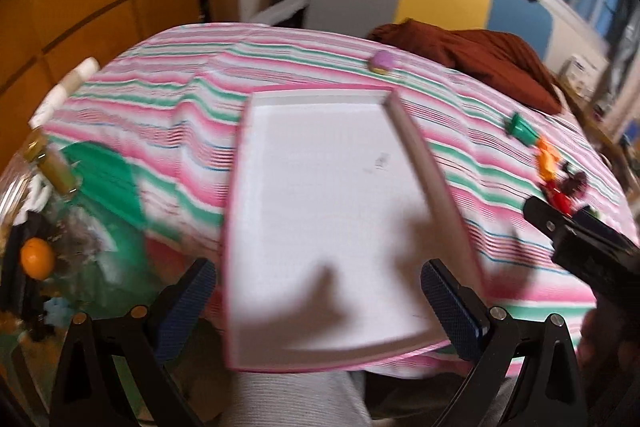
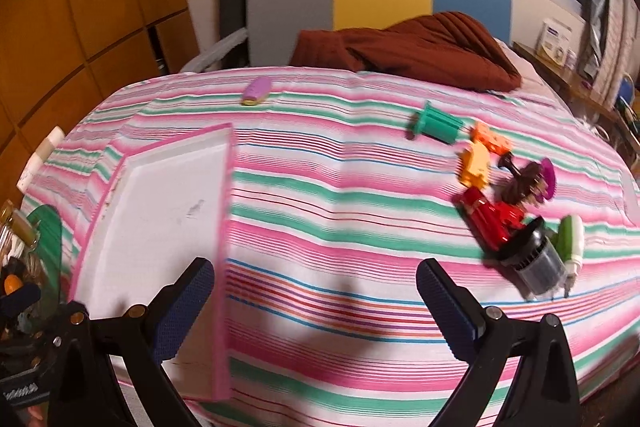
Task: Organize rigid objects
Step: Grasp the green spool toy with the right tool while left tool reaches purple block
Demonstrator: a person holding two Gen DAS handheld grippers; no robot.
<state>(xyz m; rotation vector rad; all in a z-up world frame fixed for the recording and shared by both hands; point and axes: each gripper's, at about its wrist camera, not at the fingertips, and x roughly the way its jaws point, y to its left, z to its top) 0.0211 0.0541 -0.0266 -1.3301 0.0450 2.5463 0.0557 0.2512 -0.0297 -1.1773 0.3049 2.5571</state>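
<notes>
Left gripper [image 1: 318,301] fingers spread over tray [image 1: 320,187] | right gripper [image 2: 314,301] fingers spread above bedspread [image 2: 340,187]

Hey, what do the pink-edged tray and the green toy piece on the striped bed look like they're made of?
The tray looks like cardboard or light board: matte white inside, thin straight pink walls, a scuff on its floor. The green toy piece looks like moulded plastic: uniform colour, crisp ribs, slight sheen. Motion blur leaves both uncertain.
</notes>
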